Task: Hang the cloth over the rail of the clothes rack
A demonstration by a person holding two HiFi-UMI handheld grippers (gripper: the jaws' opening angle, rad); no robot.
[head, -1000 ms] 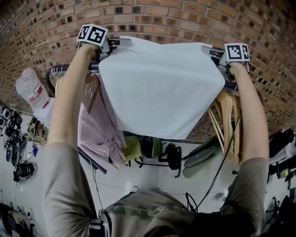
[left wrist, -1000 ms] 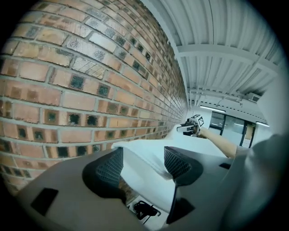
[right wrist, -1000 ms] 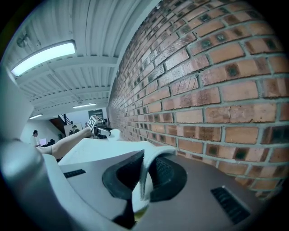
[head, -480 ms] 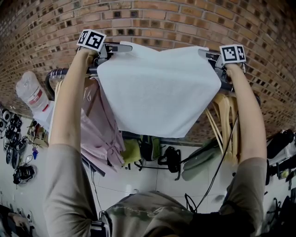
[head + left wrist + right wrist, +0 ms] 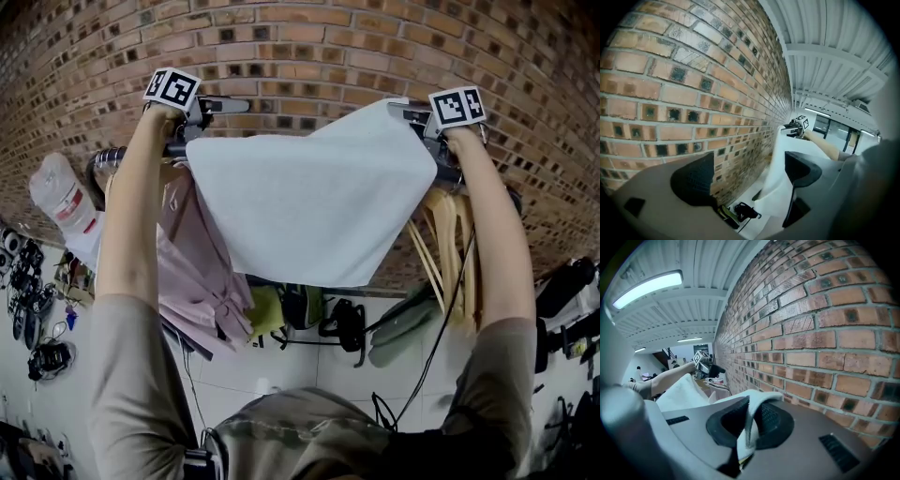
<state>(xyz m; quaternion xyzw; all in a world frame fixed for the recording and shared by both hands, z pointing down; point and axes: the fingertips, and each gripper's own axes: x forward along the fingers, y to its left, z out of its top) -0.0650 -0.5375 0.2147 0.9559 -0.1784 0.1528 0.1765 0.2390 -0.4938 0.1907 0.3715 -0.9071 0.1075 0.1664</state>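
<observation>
A white cloth (image 5: pixel 309 202) hangs in front of the brick wall, draped by the dark rail (image 5: pixel 108 157) of the clothes rack. My left gripper (image 5: pixel 232 105) is above the cloth's left top corner, apart from it. Its jaws have just been opening and now stand wide, with nothing between them (image 5: pixel 750 171). The cloth (image 5: pixel 776 187) passes beside and beyond its right jaw. My right gripper (image 5: pixel 405 112) is shut on the cloth's right top corner, and that white corner (image 5: pixel 749 427) is pinched between its pads, with the gripper (image 5: pixel 750 420) close to the wall.
A pink garment (image 5: pixel 192 272) hangs on the rail left of the cloth, and wooden hangers (image 5: pixel 455 244) hang at the right. The brick wall (image 5: pixel 309 37) is close behind. A plastic bottle (image 5: pixel 56 192) is at the far left. Bags (image 5: pixel 314 309) lie on the floor below.
The left gripper's jaws have opened and let go of the cloth's left corner, which has dropped below them. The right gripper still holds its corner.
</observation>
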